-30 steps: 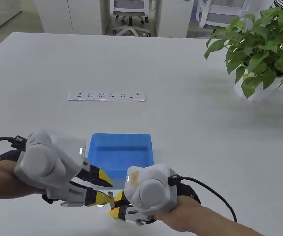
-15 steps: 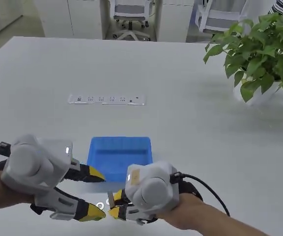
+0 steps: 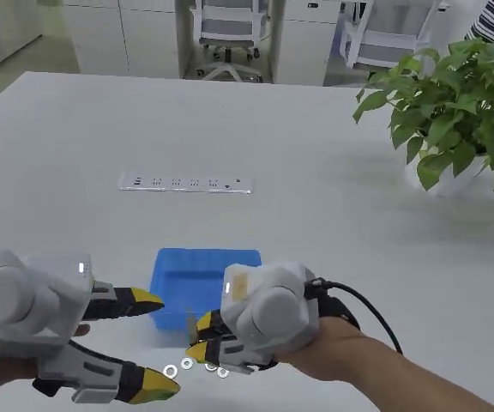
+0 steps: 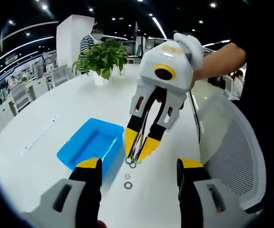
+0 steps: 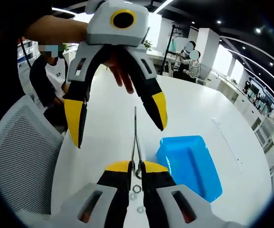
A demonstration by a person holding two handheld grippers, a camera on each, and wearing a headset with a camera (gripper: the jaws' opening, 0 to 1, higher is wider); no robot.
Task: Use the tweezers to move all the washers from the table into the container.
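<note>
A broad white table (image 3: 333, 215) fills the office room, with wheeled chairs (image 3: 225, 34) beyond its far edge at 12 o'clock. A leafy potted plant (image 3: 453, 112) stands on it at 2 o'clock. The blue container (image 3: 197, 279) sits on the table toward 6 o'clock, well short of the white power strip (image 3: 185, 183) lying farther out. At 8 o'clock a hand holds the left gripper (image 3: 151, 343) level, pointing toward 3 o'clock, its yellow-tipped jaws spread wide with nothing between them. Facing it from 6 o'clock, the right gripper (image 3: 197, 339) points toward 9 o'clock, a forearm trailing off toward 5 o'clock, and its jaws are pinched narrow on the slim metal tweezers (image 5: 135, 137). The tweezer tips angle down to the table beside the container's near wall. There several small washers (image 3: 187, 364) lie loose on the tabletop, between the two grippers. Whether the tips grip one cannot be told.
</note>
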